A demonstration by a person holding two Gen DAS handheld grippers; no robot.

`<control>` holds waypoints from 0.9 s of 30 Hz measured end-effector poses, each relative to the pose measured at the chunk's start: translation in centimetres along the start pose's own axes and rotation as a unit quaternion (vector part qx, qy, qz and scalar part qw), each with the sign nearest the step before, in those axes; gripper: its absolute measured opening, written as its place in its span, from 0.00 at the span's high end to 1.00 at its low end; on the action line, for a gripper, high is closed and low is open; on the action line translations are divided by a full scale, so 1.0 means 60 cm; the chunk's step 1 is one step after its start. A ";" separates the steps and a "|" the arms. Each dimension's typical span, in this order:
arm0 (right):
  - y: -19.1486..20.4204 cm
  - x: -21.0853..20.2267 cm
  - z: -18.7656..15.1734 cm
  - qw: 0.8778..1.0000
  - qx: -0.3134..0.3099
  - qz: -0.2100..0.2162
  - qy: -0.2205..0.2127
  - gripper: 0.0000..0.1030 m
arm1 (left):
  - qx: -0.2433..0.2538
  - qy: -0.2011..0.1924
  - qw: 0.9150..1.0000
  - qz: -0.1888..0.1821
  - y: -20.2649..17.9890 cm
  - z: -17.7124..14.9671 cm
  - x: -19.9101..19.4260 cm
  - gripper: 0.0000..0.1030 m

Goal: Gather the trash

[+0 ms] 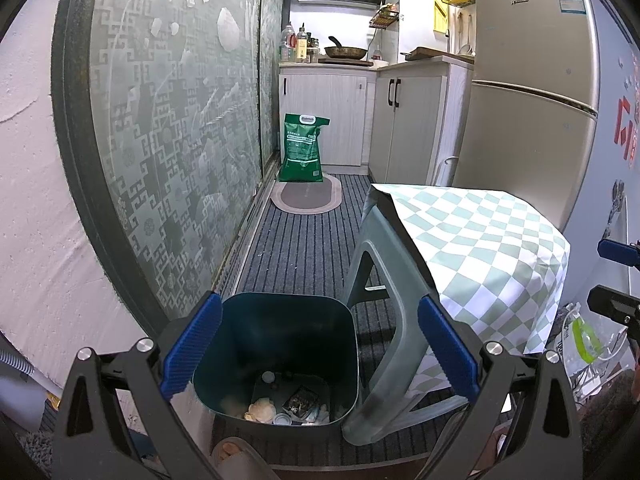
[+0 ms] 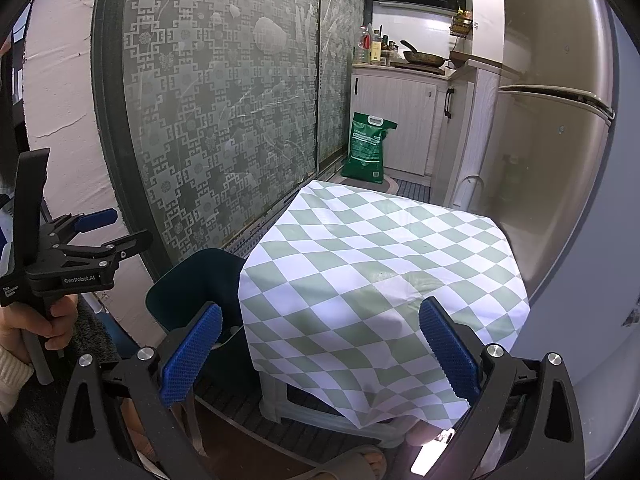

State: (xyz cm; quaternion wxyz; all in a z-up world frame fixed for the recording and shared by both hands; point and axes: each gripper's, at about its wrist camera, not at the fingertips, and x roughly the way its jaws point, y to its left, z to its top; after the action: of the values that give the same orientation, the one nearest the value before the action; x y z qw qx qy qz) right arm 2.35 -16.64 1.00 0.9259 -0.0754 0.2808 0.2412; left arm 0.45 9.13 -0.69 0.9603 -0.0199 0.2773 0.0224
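Narrow kitchen flooring holds our dark bin (image 1: 276, 360), trash (image 1: 288, 404) lying in its bottom, just beside the cloth-draped stool (image 1: 384, 320). Our left gripper (image 1: 320, 344) and right gripper (image 2: 320, 352) both gape empty. We judge the bin light and stiff; grip its rim, since the sliding door (image 1: 172, 140) crowds one side.

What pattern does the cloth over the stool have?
The cloth has a pale green and white diamond check, seen best in the right wrist view.
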 end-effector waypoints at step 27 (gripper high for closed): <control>-0.006 -0.002 -0.007 1.000 -0.002 -0.001 0.002 0.03 | -0.001 0.003 1.000 -0.007 -0.009 -0.002 0.001 0.03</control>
State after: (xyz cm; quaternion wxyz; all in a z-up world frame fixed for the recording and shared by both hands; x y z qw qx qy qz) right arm 2.21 -17.10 0.74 0.9256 -0.0778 0.2819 0.2405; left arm 0.49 8.57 -0.81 0.9596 -0.0230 0.2799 0.0161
